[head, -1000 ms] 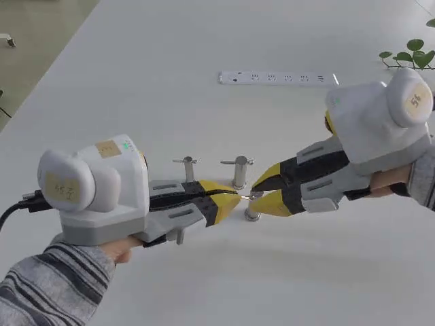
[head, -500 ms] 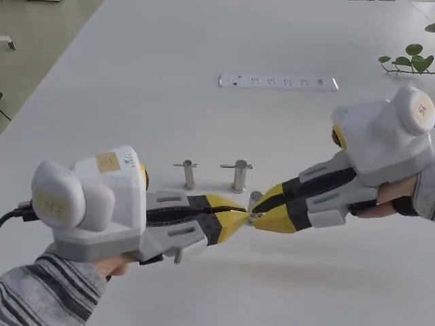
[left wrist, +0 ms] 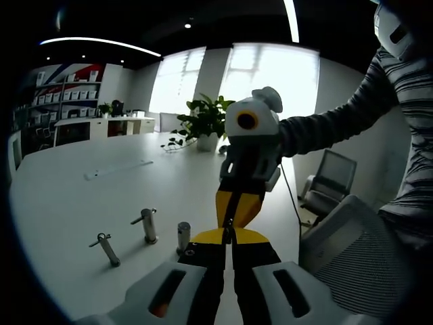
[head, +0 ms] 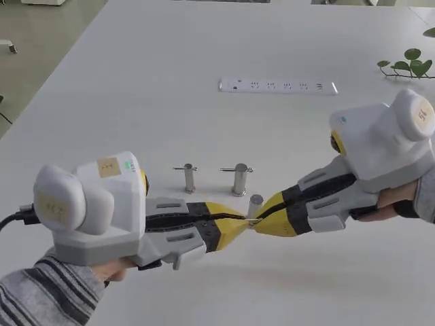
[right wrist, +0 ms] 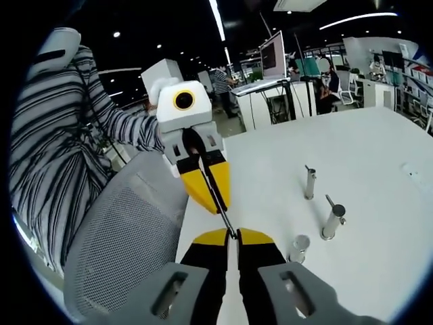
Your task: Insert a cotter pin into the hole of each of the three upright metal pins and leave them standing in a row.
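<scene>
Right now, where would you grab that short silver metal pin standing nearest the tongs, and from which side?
Grip the short silver metal pin across its round shaft, about midway up. It stands upright, so level tongs closing on its sides should hold it straight. Come from the person's side, probably, since the silver pin with a cotter pin through it stands just beyond.

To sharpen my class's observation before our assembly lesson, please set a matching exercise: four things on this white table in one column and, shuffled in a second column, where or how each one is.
Column 1
1. leftmost metal pin
2. nearest metal pin
3. power strip
4. plant

Column 2
A. at the far right of the table
B. has a cotter pin through its top
C. lies flat beyond the row of pins
D. stands with nothing through its top

Pairs: 1-B, 2-D, 3-C, 4-A
</scene>
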Action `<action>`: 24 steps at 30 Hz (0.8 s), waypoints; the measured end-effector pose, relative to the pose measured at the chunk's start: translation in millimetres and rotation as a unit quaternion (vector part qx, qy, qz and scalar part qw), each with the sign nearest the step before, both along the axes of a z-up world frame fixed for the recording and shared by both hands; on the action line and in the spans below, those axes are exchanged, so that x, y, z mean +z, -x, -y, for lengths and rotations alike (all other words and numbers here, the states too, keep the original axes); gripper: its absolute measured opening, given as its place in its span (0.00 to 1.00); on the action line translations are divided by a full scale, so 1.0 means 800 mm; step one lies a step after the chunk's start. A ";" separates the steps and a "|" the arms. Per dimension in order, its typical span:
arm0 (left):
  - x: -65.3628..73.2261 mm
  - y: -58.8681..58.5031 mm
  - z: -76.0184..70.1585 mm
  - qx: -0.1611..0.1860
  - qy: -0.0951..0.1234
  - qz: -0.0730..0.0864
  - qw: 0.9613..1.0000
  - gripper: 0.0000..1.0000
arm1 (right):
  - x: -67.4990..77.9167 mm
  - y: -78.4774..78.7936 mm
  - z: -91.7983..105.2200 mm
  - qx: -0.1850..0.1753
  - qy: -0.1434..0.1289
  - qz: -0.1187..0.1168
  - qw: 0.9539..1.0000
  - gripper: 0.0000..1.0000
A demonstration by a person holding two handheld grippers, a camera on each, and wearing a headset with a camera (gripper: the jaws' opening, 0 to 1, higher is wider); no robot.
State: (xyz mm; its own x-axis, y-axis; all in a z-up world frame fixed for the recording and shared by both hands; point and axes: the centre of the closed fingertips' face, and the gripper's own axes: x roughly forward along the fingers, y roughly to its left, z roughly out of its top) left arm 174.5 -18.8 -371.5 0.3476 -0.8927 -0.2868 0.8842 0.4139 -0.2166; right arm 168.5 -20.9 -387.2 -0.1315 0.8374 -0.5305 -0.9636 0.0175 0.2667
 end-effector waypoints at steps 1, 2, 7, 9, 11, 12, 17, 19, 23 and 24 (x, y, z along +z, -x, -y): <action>-0.001 0.001 0.000 0.001 0.001 -0.001 1.000 0.00 | 0.000 0.000 0.000 0.003 0.005 0.007 1.000 0.00; -0.001 0.001 0.000 0.001 0.002 -0.002 1.000 0.00 | -0.001 0.000 0.001 0.008 0.010 0.014 1.000 0.00; -0.006 0.003 0.002 0.001 -0.006 0.000 1.000 0.00 | -0.005 0.001 0.003 0.024 0.027 0.047 0.998 0.00; -0.006 0.003 0.002 0.000 -0.008 0.001 1.000 0.00 | -0.007 0.001 0.004 0.034 0.032 0.063 0.997 0.00; -0.007 0.003 0.003 0.001 -0.012 0.005 1.000 0.00 | -0.007 0.001 0.004 0.038 0.036 0.071 0.996 0.00; -0.008 0.003 0.003 0.001 -0.015 0.007 1.000 0.00 | -0.007 0.000 0.005 0.041 0.039 0.081 0.995 0.00; -0.013 -0.002 0.002 0.011 -0.030 0.020 0.999 0.04 | -0.011 0.000 0.008 0.053 0.050 0.101 0.992 0.00; -0.016 -0.005 0.001 0.015 -0.035 0.023 0.999 0.07 | -0.013 -0.003 0.010 0.052 0.055 0.108 0.991 0.00; -0.020 -0.008 0.001 0.023 -0.047 0.034 0.998 0.12 | -0.019 -0.016 0.018 0.043 0.062 0.122 0.990 0.00; -0.022 -0.010 0.001 0.026 -0.050 0.037 0.998 0.13 | -0.019 -0.017 0.020 0.040 0.063 0.122 0.990 0.00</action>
